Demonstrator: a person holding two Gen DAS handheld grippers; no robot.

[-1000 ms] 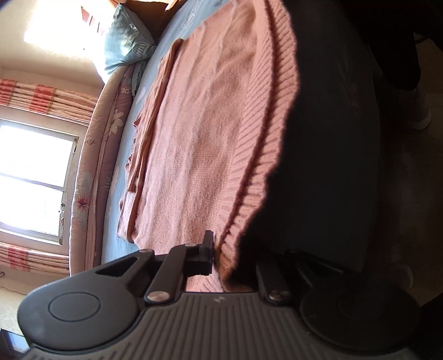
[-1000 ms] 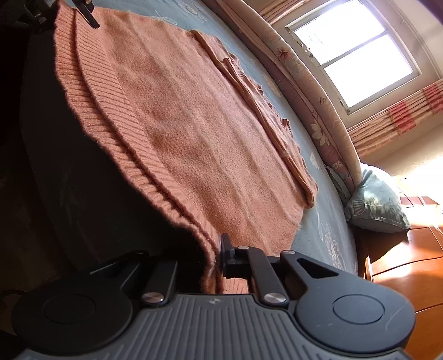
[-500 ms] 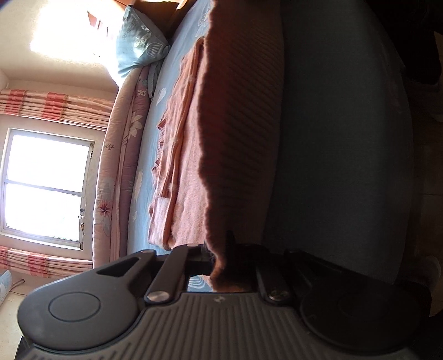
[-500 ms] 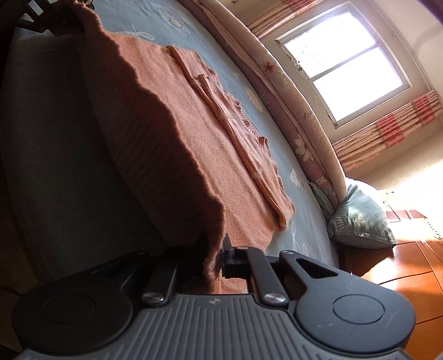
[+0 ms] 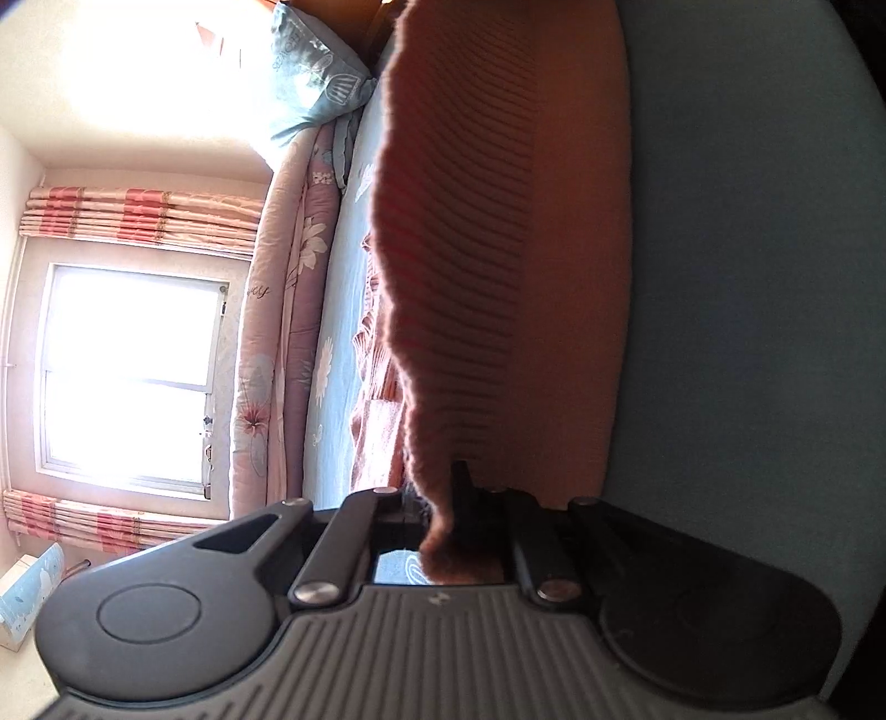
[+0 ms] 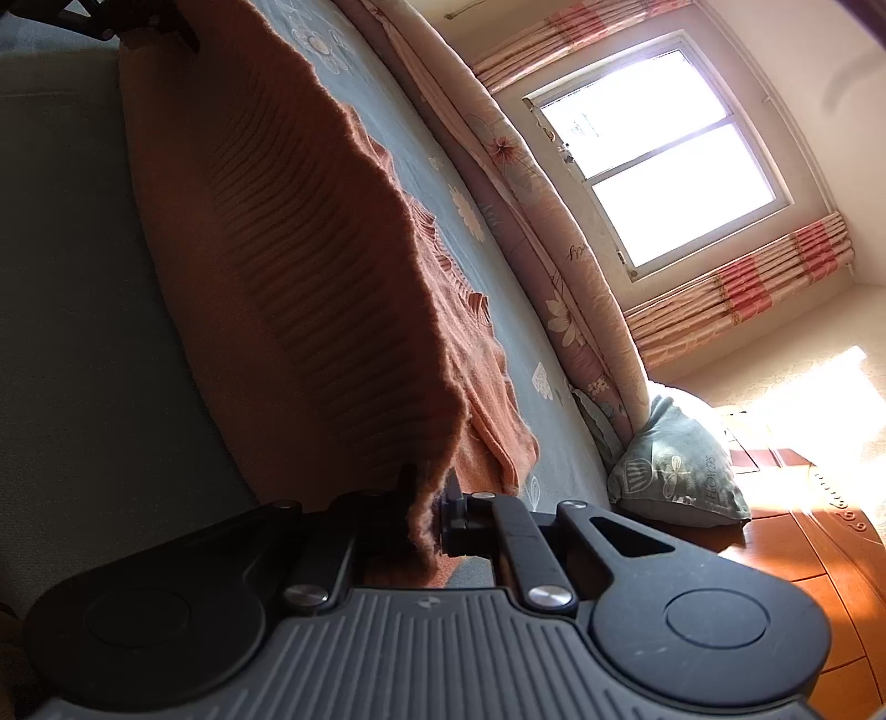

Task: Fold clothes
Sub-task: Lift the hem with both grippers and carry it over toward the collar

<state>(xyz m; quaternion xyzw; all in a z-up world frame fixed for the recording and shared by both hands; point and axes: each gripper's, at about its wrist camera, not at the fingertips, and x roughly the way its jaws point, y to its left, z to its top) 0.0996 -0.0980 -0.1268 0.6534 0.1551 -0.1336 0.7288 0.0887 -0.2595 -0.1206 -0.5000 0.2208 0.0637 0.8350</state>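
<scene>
A salmon-pink knit sweater (image 5: pixel 459 266) lies on a bed with a blue flowered sheet (image 5: pixel 338 310). Its ribbed hem is lifted off the bed and stretched between my two grippers. My left gripper (image 5: pixel 437 498) is shut on one hem corner. My right gripper (image 6: pixel 429 498) is shut on the other corner of the sweater (image 6: pixel 310 260). The raised hem stands like a wall and hides most of the sweater's body behind it. The left gripper also shows at the top left of the right wrist view (image 6: pixel 149 27).
A pink flowered quilt roll (image 6: pixel 531 221) runs along the far side of the bed under a bright window (image 6: pixel 664 149). A blue-grey pillow (image 6: pixel 675 471) sits by a wooden headboard (image 6: pixel 803 554). The bed's near side (image 5: pixel 747 277) is in shadow.
Both grippers have lifted the hem up from the bed edge and carried it toward the far side. The sweater's flat top surface, open to view a second ago, is now hidden behind the raised hem.
</scene>
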